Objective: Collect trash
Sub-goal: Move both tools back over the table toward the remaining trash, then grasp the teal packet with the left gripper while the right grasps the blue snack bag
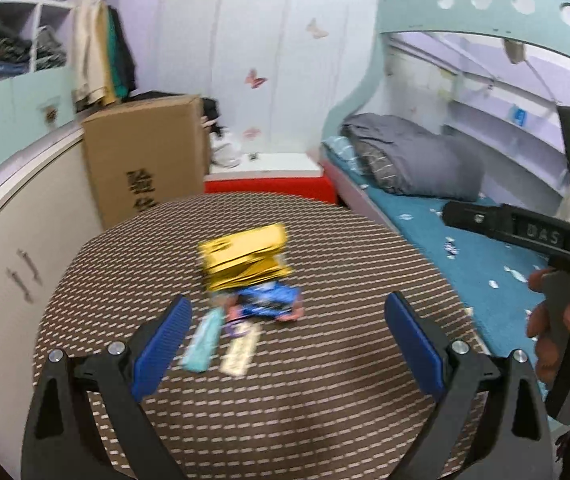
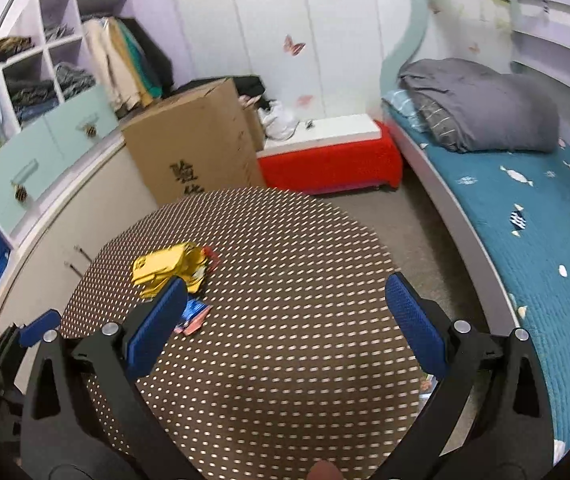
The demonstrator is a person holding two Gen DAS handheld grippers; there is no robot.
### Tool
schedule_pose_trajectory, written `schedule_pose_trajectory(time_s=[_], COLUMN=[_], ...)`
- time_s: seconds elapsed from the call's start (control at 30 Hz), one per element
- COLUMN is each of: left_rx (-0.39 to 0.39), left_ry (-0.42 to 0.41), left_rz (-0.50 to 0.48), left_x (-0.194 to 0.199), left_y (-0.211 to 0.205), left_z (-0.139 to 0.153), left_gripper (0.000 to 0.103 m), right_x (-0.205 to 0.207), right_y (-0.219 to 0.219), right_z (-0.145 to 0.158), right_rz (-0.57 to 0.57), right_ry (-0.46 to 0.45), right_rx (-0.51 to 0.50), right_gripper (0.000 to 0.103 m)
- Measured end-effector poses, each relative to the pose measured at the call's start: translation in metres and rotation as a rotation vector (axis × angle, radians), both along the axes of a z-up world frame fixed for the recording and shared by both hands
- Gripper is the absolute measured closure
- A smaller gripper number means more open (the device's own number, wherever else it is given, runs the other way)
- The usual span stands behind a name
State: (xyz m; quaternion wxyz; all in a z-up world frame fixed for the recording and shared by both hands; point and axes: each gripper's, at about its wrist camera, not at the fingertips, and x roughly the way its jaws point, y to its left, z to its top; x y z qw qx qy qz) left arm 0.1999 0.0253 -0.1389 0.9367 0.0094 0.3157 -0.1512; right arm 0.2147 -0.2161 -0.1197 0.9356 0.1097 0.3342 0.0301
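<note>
In the left wrist view, the left gripper (image 1: 287, 316) is held with fingers wide and empty over the round surface (image 1: 325, 400), where yellow wrappers (image 1: 245, 256) and a blue packet (image 1: 269, 300) are piled mid-surface. In the right wrist view, the right gripper (image 2: 285, 300) is likewise seen spread and empty, the wrappers (image 2: 165, 268) lying left of centre.

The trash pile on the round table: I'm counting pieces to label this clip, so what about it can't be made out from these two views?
- Yellow packet: left wrist view, motion blur smears its print.
- Blue wrapper: partly under the yellow packet; in the right wrist view, the right gripper's finger covers most of it.
- Teal strip and pale strip: blurred, text unreadable; unseen in the right wrist view.
- Exact piece count: overlap hides it.
</note>
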Motion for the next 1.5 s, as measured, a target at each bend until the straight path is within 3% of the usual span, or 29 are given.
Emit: schedule_pose_trajectory(time_s=[0.2, 0.6, 0.73, 1.0, 1.13, 1.2, 1.37, 1.5], left_rx=[0.036, 0.089, 0.092, 0.066, 0.073, 0.065, 0.078, 0.049], left_ry=[0.036, 0.149, 0.199, 0.263, 0.263, 0.27, 0.266, 0.276], left_rz=[0.064, 0.043, 0.032, -0.032, -0.065, -0.084, -0.097, -0.075], left_x=[0.017, 0.074, 0.094, 0.115, 0.122, 0.125, 0.125, 0.118], left_y=[0.041, 0.04, 0.045, 0.042, 0.034, 0.03, 0.024, 0.031], left_z=[-0.019, -0.064, -0.079, -0.095, -0.096, -0.096, -0.096, -0.096], left_gripper=[0.008, 0.009, 0.025, 0.044, 0.067, 0.081, 0.083, 0.084], right_x=[0.015, 0.041, 0.054, 0.082, 0.094, 0.1, 0.108, 0.097], right_y=[0.034, 0.069, 0.068, 0.092, 0.114, 0.124, 0.143, 0.143], right_z=[-0.025, -0.069, -0.076, -0.079, -0.085, -0.091, -0.107, -0.107], right_rz=[0.046, 0.23, 0.292, 0.464, 0.547, 0.581, 0.643, 0.667], right_ry=[0.07, 0.162, 0.171, 0.173, 0.171, 0.18, 0.207, 0.182], right_rx=[-0.005, -0.048, -0.042, -0.068, -0.107, -0.127, -0.164, -0.188], right_gripper=[0.006, 0.006, 0.006, 0.006, 0.007, 0.01, 0.049, 0.057])
